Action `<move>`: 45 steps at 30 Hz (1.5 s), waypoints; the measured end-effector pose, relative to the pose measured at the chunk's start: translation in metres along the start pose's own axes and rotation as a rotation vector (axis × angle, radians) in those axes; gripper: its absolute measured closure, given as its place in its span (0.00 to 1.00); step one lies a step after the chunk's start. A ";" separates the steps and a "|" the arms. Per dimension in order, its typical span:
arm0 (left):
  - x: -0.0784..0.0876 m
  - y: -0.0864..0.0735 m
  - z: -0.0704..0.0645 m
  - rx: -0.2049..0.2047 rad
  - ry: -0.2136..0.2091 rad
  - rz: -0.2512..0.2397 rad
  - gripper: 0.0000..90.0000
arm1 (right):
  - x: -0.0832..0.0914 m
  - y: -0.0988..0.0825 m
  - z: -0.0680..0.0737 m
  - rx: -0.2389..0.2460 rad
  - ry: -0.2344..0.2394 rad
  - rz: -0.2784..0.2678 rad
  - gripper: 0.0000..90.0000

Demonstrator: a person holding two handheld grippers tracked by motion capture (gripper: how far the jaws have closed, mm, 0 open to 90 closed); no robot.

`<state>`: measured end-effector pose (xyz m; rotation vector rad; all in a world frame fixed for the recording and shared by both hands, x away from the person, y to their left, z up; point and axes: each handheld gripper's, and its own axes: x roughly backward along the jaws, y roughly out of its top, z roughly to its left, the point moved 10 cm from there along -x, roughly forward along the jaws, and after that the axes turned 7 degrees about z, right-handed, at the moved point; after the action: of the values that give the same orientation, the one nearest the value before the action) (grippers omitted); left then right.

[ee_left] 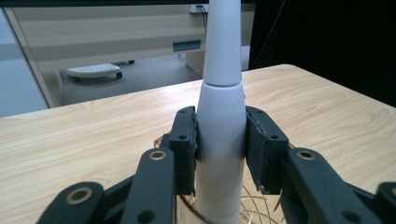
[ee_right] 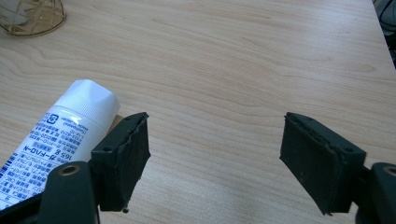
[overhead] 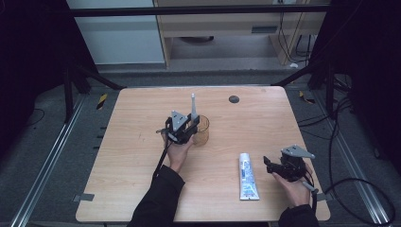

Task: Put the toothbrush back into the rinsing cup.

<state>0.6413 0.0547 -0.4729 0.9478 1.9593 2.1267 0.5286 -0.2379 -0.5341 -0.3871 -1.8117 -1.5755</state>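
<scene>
1. The wooden table [overhead: 142,184] spans the middle of the high view, its far edge toward the top of the frame; a small dark round spot [overhead: 233,99] sits near that far edge.
2. The toothpaste tube [overhead: 248,176] lies flat at lower right of centre in the high view, long axis running near-vertically in the frame, cap end toward the top. In the right gripper view its white cap points to the upper right; the label carries blue print with "165 g" readable, the rest too small to read, and the tube's lower part is cut off by the frame edge and the jaw.
3. The left gripper [overhead: 189,126], centre of the high view, has its pads against the white electric toothbrush handle [ee_left: 220,135], grasping it; the handle stands upright, its top cut off in the left gripper view.
4. The amber wire cup [overhead: 202,132] holds the handle's foot, which is hidden.
5. The right gripper [ee_right: 215,156], at lower right in the high view, stands released, jaws wide apart with bare table between them, just beside the tube's cap.
</scene>
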 end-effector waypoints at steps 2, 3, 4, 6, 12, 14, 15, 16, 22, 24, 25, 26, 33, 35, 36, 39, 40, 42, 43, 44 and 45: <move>0.001 -0.002 0.001 0.001 -0.001 0.006 0.72 | 0.000 0.000 0.000 0.003 -0.003 0.000 0.26; 0.001 -0.002 0.001 0.003 -0.002 0.008 0.72 | 0.000 0.000 0.000 0.002 -0.002 0.000 0.26; 0.002 -0.003 0.001 0.006 -0.004 0.012 0.71 | 0.000 0.000 0.000 0.002 -0.003 0.000 0.26; 0.003 -0.005 0.002 0.008 -0.005 0.018 0.70 | 0.000 0.000 0.001 -0.004 0.003 0.002 0.26; 0.006 -0.009 0.001 0.002 -0.014 0.028 0.68 | 0.000 0.001 0.001 -0.003 0.001 0.000 0.26; 0.008 -0.009 0.000 0.001 -0.015 0.032 0.68 | 0.001 0.001 0.001 -0.001 -0.001 -0.002 0.26; 0.008 -0.009 0.000 0.002 -0.016 0.031 0.68 | 0.001 0.001 0.002 -0.003 0.000 -0.002 0.26; 0.008 -0.009 0.000 -0.002 -0.017 0.031 0.68 | 0.001 0.002 0.002 -0.004 0.001 -0.002 0.26; 0.011 -0.010 -0.001 -0.009 -0.026 0.048 0.65 | 0.001 0.003 0.002 0.003 0.001 -0.006 0.26; 0.012 -0.010 -0.002 -0.007 -0.029 0.048 0.65 | 0.002 0.003 0.002 0.000 0.003 -0.006 0.26; 0.013 -0.010 -0.002 -0.007 -0.029 0.048 0.65 | 0.002 0.003 0.003 0.000 0.004 -0.007 0.26; 0.014 -0.011 -0.002 -0.004 -0.030 0.049 0.64 | 0.002 0.003 0.003 -0.001 0.003 -0.008 0.26; 0.021 -0.014 -0.002 -0.011 -0.025 0.068 0.60 | 0.003 0.005 0.004 -0.004 0.006 -0.013 0.26; 0.024 -0.014 -0.001 -0.017 -0.020 0.073 0.58 | 0.003 0.005 0.005 -0.007 0.009 -0.014 0.26; 0.025 -0.014 -0.001 -0.021 -0.017 0.078 0.57 | 0.003 0.006 0.005 -0.006 0.010 -0.016 0.26; 0.031 -0.015 -0.002 -0.041 -0.006 0.095 0.54 | 0.004 0.007 0.006 -0.006 0.013 -0.019 0.26; 0.034 -0.016 -0.001 -0.050 0.003 0.104 0.52 | 0.005 0.007 0.007 -0.008 0.015 -0.021 0.26; 0.038 -0.019 0.000 -0.044 0.005 0.114 0.49 | 0.006 0.009 0.007 -0.008 0.016 -0.025 0.26; 0.041 -0.020 0.001 -0.050 0.009 0.120 0.48 | 0.006 0.009 0.008 -0.011 0.018 -0.025 0.26; 0.043 -0.022 0.001 -0.063 0.016 0.134 0.48 | 0.007 0.010 0.008 -0.011 0.022 -0.027 0.26; 0.045 -0.023 0.001 -0.077 0.019 0.142 0.47 | 0.007 0.010 0.009 -0.012 0.023 -0.027 0.26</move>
<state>0.5980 0.0807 -0.4777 1.0870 1.8546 2.2765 0.5273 -0.2291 -0.5221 -0.3507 -1.7977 -1.6036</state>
